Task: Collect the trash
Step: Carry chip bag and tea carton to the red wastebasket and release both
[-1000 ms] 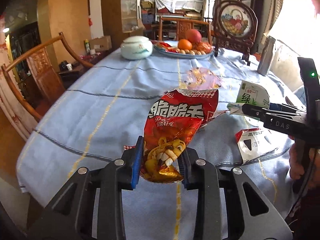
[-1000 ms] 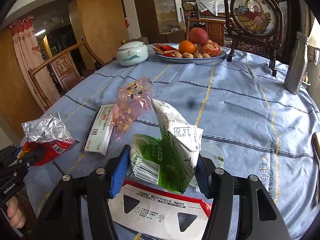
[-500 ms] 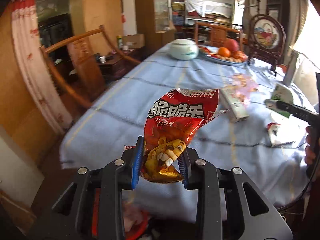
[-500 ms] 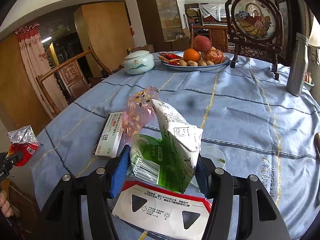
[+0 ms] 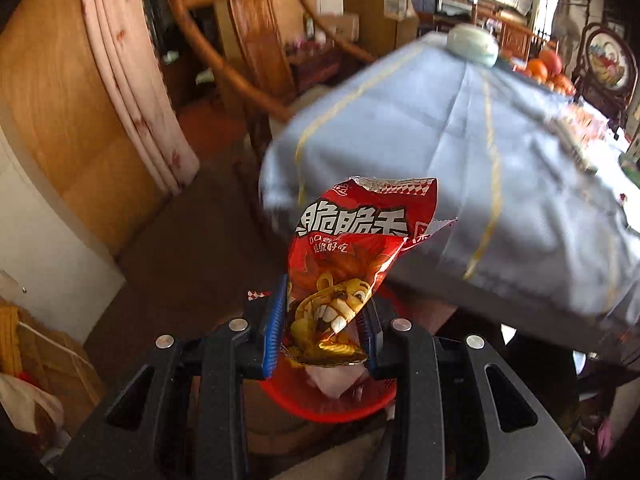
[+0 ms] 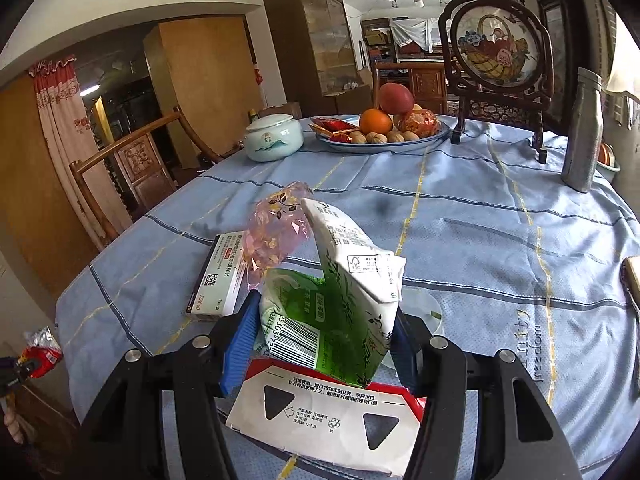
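Observation:
My left gripper point(image 5: 322, 330) is shut on a red snack bag point(image 5: 352, 264) with a cartoon lion. It holds the bag off the table's left edge, above a red bin point(image 5: 332, 406) on the floor. My right gripper point(image 6: 322, 340) is shut on a crushed green and white drink carton point(image 6: 340, 296) just above the table. Under it lies a flat red and white carton point(image 6: 328, 412). A pink wrapper point(image 6: 276, 232) and a white medicine box point(image 6: 218, 274) lie on the cloth just beyond. The left gripper with its bag shows small in the right wrist view point(image 6: 34, 360).
The table has a blue cloth point(image 6: 480, 216). At its far side stand a fruit plate point(image 6: 384, 132), a lidded pale green jar point(image 6: 274, 138), a framed screen point(image 6: 498, 64) and a grey bottle point(image 6: 582, 132). A wooden chair point(image 5: 260, 52) stands left of the table.
My left gripper has swung left and down off the table with the red snack bag, and now hangs over the red bin. My right gripper has stayed put with the carton.

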Available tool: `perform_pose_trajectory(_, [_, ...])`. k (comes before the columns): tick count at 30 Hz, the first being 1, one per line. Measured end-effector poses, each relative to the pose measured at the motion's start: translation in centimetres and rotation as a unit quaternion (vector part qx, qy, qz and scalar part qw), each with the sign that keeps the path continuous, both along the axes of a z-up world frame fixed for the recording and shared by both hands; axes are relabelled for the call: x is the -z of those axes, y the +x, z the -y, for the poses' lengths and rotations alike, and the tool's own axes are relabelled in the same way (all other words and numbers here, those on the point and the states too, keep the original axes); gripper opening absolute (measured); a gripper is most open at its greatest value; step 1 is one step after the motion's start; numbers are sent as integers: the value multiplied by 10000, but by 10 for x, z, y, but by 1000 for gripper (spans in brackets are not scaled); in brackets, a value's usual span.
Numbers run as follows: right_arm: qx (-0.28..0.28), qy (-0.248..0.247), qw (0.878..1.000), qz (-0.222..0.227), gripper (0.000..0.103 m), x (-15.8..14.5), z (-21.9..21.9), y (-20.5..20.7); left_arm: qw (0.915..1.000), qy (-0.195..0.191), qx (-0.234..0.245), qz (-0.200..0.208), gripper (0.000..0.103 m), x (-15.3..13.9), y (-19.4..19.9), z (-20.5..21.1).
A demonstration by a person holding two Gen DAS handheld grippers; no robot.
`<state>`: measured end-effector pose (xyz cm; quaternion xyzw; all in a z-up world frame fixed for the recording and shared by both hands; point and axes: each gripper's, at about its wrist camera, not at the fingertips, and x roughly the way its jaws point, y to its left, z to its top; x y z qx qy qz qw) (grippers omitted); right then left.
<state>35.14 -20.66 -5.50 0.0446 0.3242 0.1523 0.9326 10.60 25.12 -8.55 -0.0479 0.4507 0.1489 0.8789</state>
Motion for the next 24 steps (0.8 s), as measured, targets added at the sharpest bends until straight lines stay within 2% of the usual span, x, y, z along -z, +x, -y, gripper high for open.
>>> perform_pose_trajectory(4, [57,-20,10000,-9,59,-4,-10,-7,9990,-251,196,-329,35,29,3,-7])
perform_pose_trajectory(6, [-35,2,10000,45,59,-11,-19,-13,9984,-289,244,-415,48,37,2,-9])
perform_pose_trajectory(7, [-101,-13,9999,100,59,-16,-26,-18,9986,-286,186,-405,62,40,1,-13])
perform_pose_trajectory(8, [-202,-35,9996,179,59,-23,-36,-25,9989,-297,118,-344,72,40,-1,-17])
perform_pose_trajectory(12, [-672,13,9970,378,58,-43,-74,-50,9994,-303,-107,-118,79,32,-8,-27])
perform_pose_trajectory(14, [-990,111,9941,434,58,-51,-96,-64,9996,-123,-237,11,82,25,-12,-32])
perform_pose_trajectory(16, [-1324,168,9899,475,58,-57,-120,-80,9986,211,-454,179,86,15,-17,-36])
perform_pose_trajectory(19, [-1916,267,9802,425,58,-62,-161,-104,9952,526,-673,477,93,-1,-23,-41])
perform_pose_trajectory(24, [-2839,254,9583,183,58,-59,-231,-139,9904,650,-851,871,96,-20,-35,-50])
